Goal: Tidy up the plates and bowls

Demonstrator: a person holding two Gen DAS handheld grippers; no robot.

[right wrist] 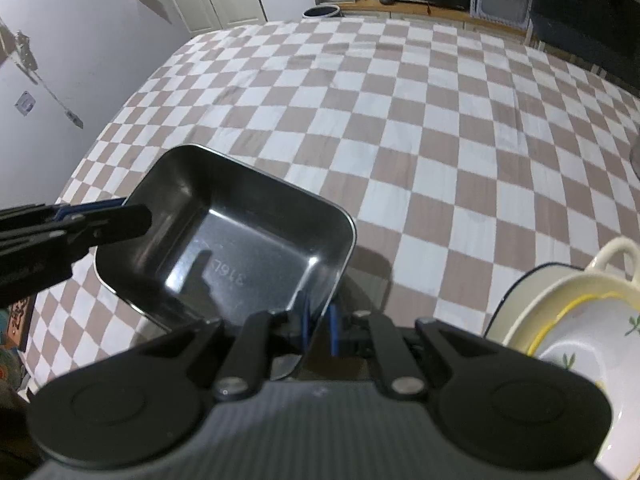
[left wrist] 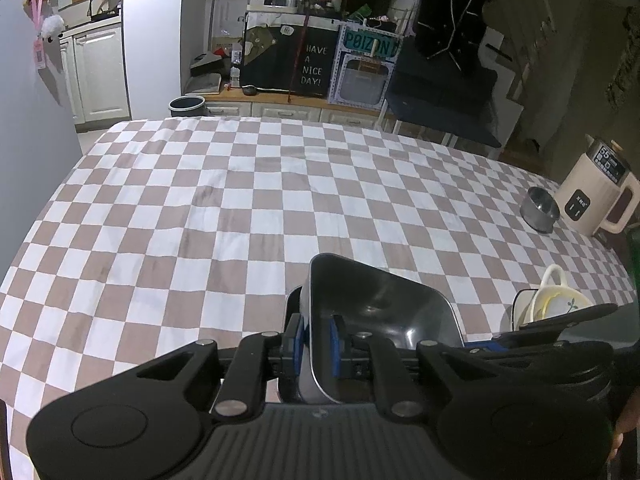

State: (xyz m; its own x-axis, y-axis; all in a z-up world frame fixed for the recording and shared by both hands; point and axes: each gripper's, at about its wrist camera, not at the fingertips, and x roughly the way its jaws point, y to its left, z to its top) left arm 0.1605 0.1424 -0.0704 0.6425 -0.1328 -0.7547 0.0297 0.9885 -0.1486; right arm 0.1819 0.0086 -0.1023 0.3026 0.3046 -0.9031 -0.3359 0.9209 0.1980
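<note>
Both grippers pinch the rectangular stainless steel dish [right wrist: 224, 240] by opposite rims: the left gripper [left wrist: 318, 340] and the right gripper [right wrist: 318, 330], jaws nearly together, carry it above the worktop's near edge, probably sharing its weight, beside stacked cream ceramic bowls [right wrist: 576, 320].

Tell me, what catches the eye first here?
A shiny square steel tray sits low in the middle, gripped at opposite rims by the left claw and the right claw. Beneath spreads a pink-and-white checked tablecloth, and cream dishes are stacked at the right.
</note>
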